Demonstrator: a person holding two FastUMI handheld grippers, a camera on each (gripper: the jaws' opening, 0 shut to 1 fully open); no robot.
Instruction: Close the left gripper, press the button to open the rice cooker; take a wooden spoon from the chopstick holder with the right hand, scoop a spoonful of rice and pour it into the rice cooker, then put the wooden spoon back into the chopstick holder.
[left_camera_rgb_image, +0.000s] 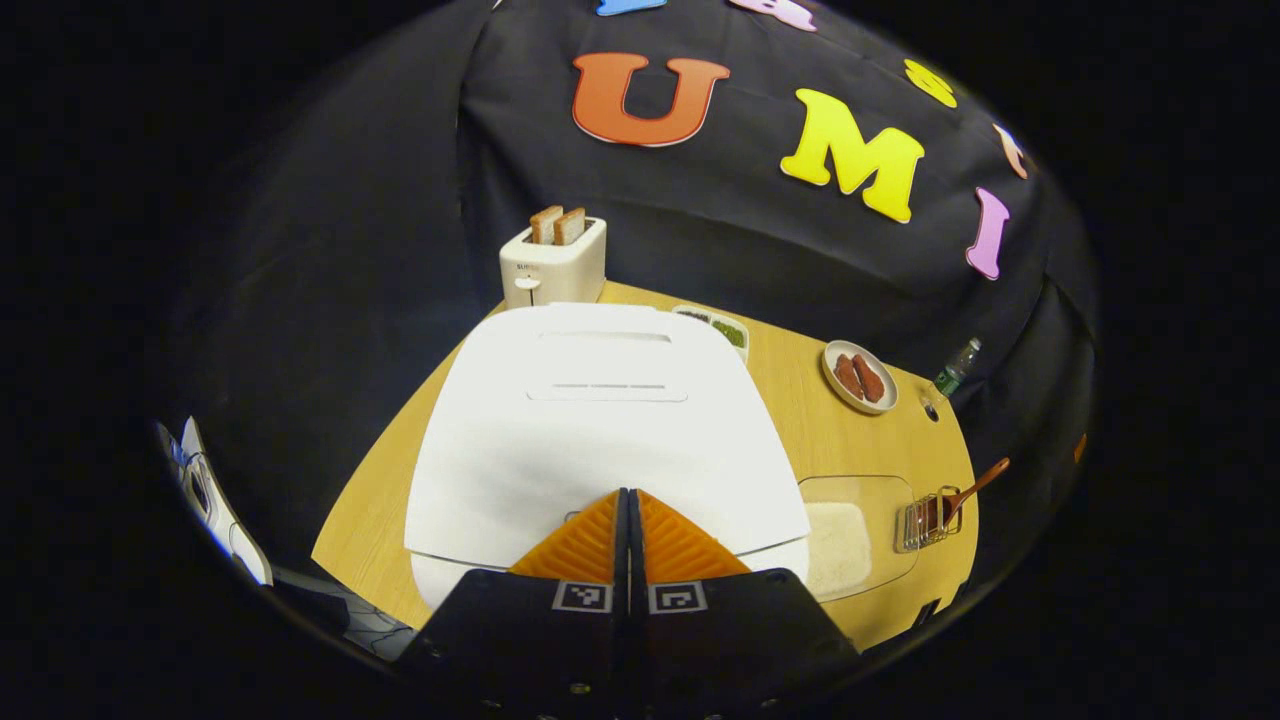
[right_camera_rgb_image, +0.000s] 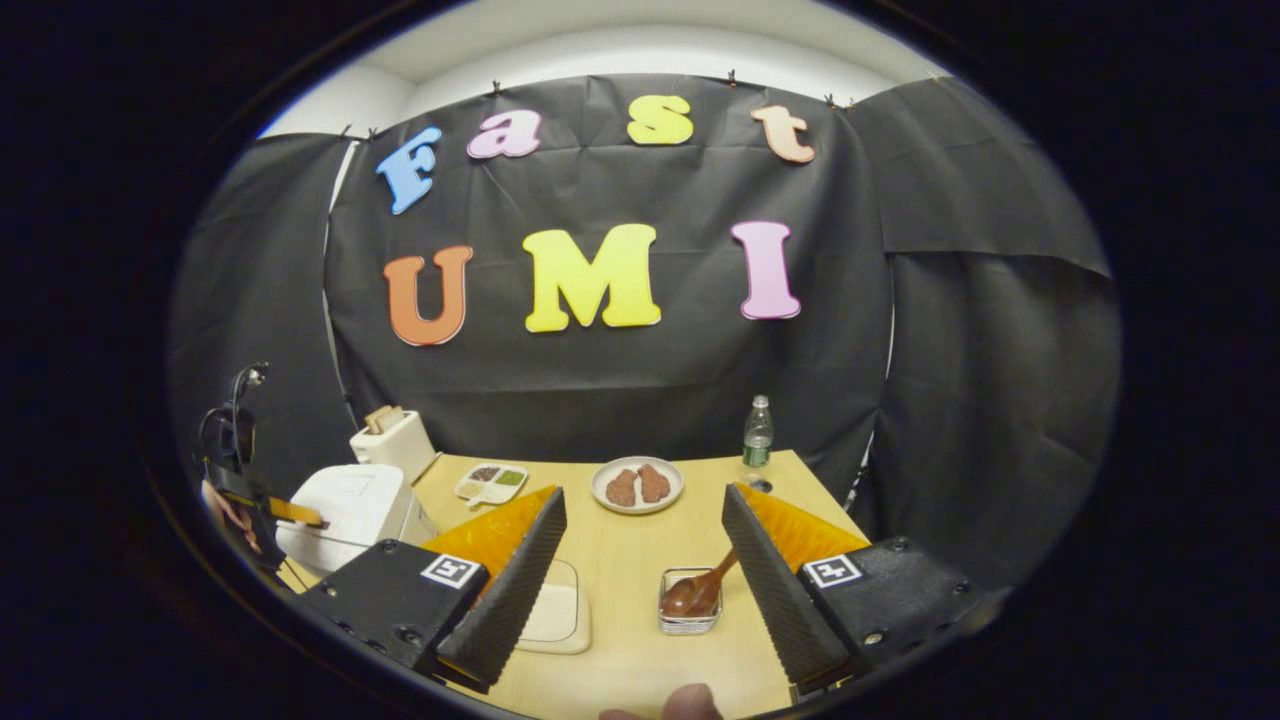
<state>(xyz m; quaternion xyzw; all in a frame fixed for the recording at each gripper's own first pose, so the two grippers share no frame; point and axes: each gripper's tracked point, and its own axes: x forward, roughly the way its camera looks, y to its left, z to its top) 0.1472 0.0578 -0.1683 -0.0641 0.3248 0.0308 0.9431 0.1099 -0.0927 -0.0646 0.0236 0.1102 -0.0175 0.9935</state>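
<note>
The white rice cooker (left_camera_rgb_image: 600, 420) stands with its lid down on the wooden table (left_camera_rgb_image: 850, 440). My left gripper (left_camera_rgb_image: 629, 500) is shut with nothing in it, its tips at the cooker's front edge where the button lies hidden. In the right gripper view the cooker (right_camera_rgb_image: 345, 510) sits at the left, with the left gripper (right_camera_rgb_image: 295, 513) beside it. My right gripper (right_camera_rgb_image: 640, 520) stands open above the table. A wooden spoon (right_camera_rgb_image: 700, 590) rests in the small clear chopstick holder (right_camera_rgb_image: 688, 615) between its fingers, farther off. A clear tray of rice (left_camera_rgb_image: 838, 545) lies right of the cooker.
A white toaster (left_camera_rgb_image: 553, 262) with two bread slices stands behind the cooker. A divided dish (right_camera_rgb_image: 491, 482), a plate of brown food (right_camera_rgb_image: 637, 485) and a water bottle (right_camera_rgb_image: 757, 432) sit at the table's back. A fingertip (right_camera_rgb_image: 690, 705) shows at the bottom edge.
</note>
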